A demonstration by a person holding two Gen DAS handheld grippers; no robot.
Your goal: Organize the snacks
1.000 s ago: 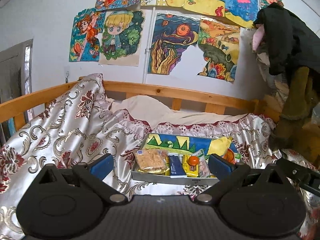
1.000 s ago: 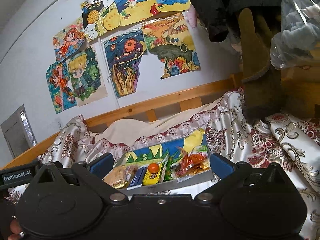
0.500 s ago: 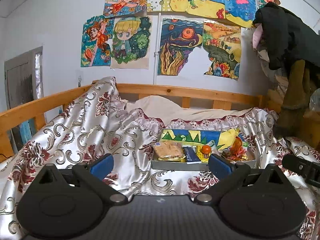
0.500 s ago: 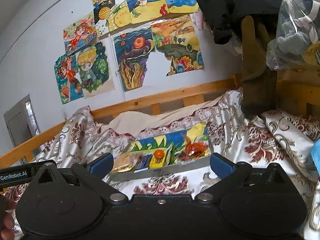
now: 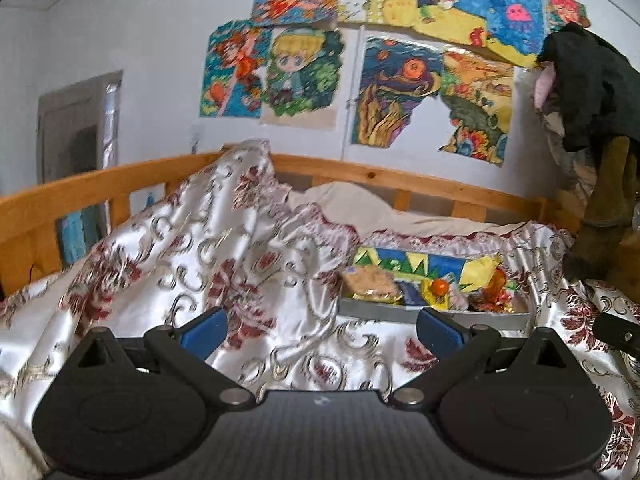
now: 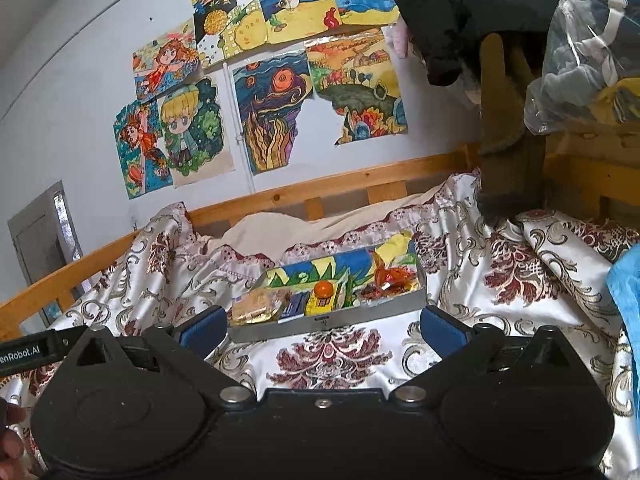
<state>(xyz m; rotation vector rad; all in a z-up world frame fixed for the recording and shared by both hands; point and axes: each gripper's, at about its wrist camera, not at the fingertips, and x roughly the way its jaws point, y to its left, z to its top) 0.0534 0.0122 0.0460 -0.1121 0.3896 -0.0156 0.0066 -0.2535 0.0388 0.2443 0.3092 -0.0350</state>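
Both the left gripper (image 5: 318, 326) and right gripper (image 6: 320, 326) are hovering wide open and empty near the grey tray (image 6: 328, 322) on the bedspread (image 6: 520, 280), whose light, crinkly snack packets (image 6: 256, 306) are probably calling for gentle edge pinches.

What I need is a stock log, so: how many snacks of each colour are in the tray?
Tan pack: 1
Blue pack: 1
Yellow pack: 1
Orange ball: 1
Green pack: 1
Orange-red wrapper: 1
Total: 6 visible in the tray; anything underneath is hidden.
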